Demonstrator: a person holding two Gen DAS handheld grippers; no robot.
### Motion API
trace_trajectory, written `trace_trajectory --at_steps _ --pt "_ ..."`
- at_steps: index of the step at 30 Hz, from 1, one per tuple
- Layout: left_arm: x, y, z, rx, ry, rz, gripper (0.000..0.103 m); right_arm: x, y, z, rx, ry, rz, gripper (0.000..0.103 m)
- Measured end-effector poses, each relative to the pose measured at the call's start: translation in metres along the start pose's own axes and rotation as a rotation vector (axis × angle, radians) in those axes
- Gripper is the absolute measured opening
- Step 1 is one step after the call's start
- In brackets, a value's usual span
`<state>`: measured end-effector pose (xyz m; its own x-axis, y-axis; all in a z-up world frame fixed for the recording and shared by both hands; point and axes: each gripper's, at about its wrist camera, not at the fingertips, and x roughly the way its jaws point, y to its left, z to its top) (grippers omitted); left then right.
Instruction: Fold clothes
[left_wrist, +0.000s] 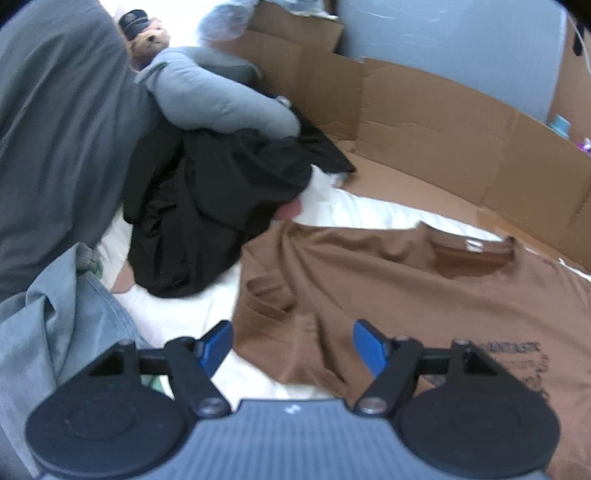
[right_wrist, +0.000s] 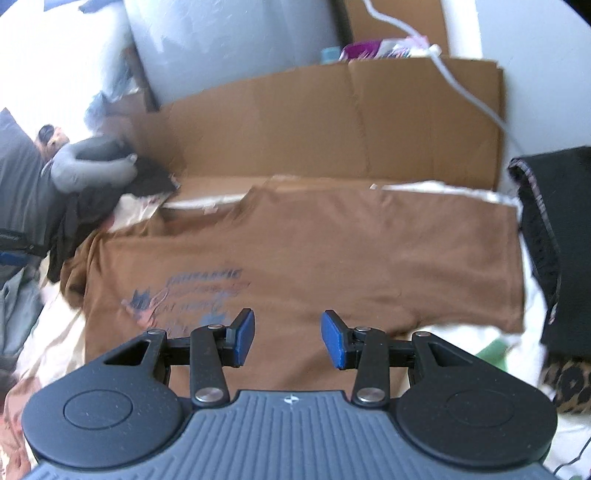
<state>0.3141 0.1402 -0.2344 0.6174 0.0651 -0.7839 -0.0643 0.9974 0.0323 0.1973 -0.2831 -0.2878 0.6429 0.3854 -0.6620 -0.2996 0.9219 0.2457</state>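
While the brown T-shirt (right_wrist: 303, 251) lay spread face up on the white bedsheet (left_wrist: 177, 317), both grippers hovered over it with nothing between their blue pads. The left gripper (left_wrist: 291, 341) had its jaws set wide over the sleeve and shoulder area, at the shirt's edge nearest the pile of dark clothes (left_wrist: 207, 206); the right gripper (right_wrist: 288, 338) stood at a middling gap above the lower chest, just beside the printed graphic (right_wrist: 192, 295). No pad appeared to touch the cloth, though blur in both views left that uncertain.

The shirt looked like thin cotton jersey: light, limp and quick to wrinkle, as the creases near the sleeve in the left wrist view suggested. It would likely drape and sag from any single pinch point, so two holds well apart would serve better than one. Such cloth is not slippery or fragile, yet a shallow pinch could pick up only the top layer and leave the back behind. Sensible places to take hold seemed to be the shoulder seam near the collar (left_wrist: 476, 254) and the side edge or hem toward the right, where both layers meet and give a firmer bite. A cardboard wall (right_wrist: 332, 125) stood close behind the shirt, and black fabric (right_wrist: 554, 240) lay just beside its hem end, so a wide swing could snag either. The soft bedding beneath would probably give under pressure.
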Motion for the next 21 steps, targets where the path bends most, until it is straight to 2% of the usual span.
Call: trace_trajectory --at_steps 3,6,9,10,11,12,17,21 --pt "0.022 0.019 0.002 -0.026 0.02 0.01 0.073 0.001 0.007 -0.008 -0.018 0.034 0.01 0.047" --pt "0.038 0.032 0.008 0.001 0.03 0.034 0.072 0.002 0.014 -0.018 -0.049 0.06 0.014 0.047" --pt "0.05 0.04 0.019 0.014 0.035 0.018 0.072 0.007 0.017 -0.027 -0.066 0.096 0.02 0.047" --pt "0.055 0.041 0.023 0.026 0.039 0.021 0.071 0.009 0.019 -0.03 -0.068 0.109 0.027 0.047" --pt "0.059 0.042 0.027 0.036 0.04 0.02 0.063 0.011 0.02 -0.032 -0.07 0.119 0.034 0.047" --pt "0.062 0.041 0.03 0.041 0.037 0.015 0.061 0.013 0.021 -0.033 -0.074 0.125 0.038 0.047" --pt "0.081 0.037 0.041 0.06 0.053 0.006 0.061 0.017 0.027 -0.038 -0.084 0.141 0.054 0.047" --pt "0.103 0.029 0.042 0.112 0.136 0.015 0.061 0.018 0.031 -0.04 -0.095 0.154 0.063 0.047"
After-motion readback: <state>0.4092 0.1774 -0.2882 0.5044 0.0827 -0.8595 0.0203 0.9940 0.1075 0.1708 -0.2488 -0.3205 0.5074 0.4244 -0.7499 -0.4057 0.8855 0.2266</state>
